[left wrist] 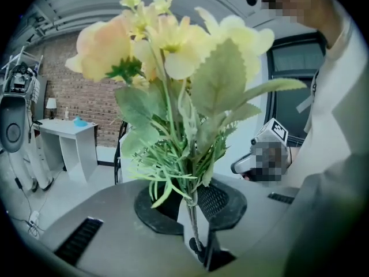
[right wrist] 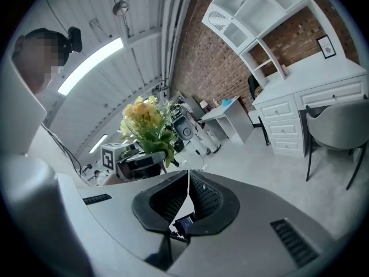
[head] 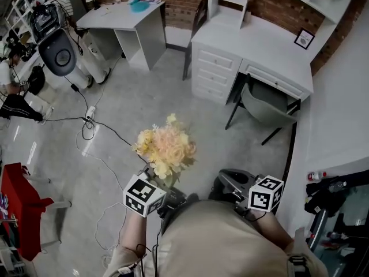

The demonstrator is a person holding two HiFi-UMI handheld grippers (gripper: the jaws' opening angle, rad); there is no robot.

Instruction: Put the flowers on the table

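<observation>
One bunch of flowers (left wrist: 173,56) is pinched in my left gripper (left wrist: 193,212) at the tied lower stems. It stands upright over the open floor, well apart from the white desk (head: 259,51). My right gripper (right wrist: 187,203) is pressed together on nothing. I judge the bunch light and top-heavy, with thin stems that are liable to swivel or slip. The petals and leaves are soft and must not be squeezed. The tied stem bundle is the sound hold.
</observation>
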